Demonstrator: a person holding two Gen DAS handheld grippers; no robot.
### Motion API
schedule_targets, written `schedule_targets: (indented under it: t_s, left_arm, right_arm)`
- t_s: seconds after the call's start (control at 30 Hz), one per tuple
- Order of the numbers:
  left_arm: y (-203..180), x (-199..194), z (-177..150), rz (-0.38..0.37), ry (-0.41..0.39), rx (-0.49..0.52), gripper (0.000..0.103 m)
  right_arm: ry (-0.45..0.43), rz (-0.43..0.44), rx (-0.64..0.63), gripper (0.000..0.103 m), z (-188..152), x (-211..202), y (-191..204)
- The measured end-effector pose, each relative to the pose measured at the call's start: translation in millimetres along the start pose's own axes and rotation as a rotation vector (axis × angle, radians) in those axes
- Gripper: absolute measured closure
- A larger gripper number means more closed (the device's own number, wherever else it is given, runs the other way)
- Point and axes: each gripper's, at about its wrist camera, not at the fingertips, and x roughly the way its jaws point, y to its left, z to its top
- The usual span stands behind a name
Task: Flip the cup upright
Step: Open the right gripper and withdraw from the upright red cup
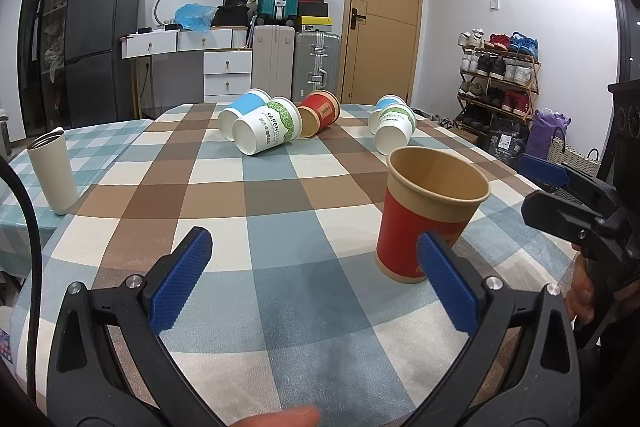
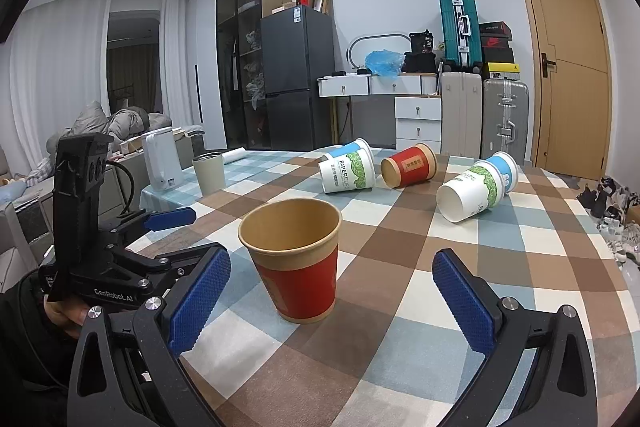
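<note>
One red paper cup (image 2: 296, 263) stood upright between the right gripper (image 2: 332, 299)'s spread jaws; the left gripper (image 1: 316, 279) gaped empty. Five cups lay toppled at twelve o'clock, likely next.

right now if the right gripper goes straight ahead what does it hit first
Most likely the upright red cup. It stands just ahead of the right gripper, a little left of centre between its open jaws, so the left jaw may touch it first; depth is uncertain.
</note>
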Motion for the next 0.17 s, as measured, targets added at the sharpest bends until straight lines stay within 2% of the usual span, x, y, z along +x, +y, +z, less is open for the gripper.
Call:
schedule_targets:
  t_s: [0.17]
  left_arm:
    - [1.2, -0.2, 0.3, 0.003, -0.002, 0.000, 0.001]
  right_arm:
    - [0.014, 0.002, 0.001, 0.000, 0.4, 2.7, -0.4]
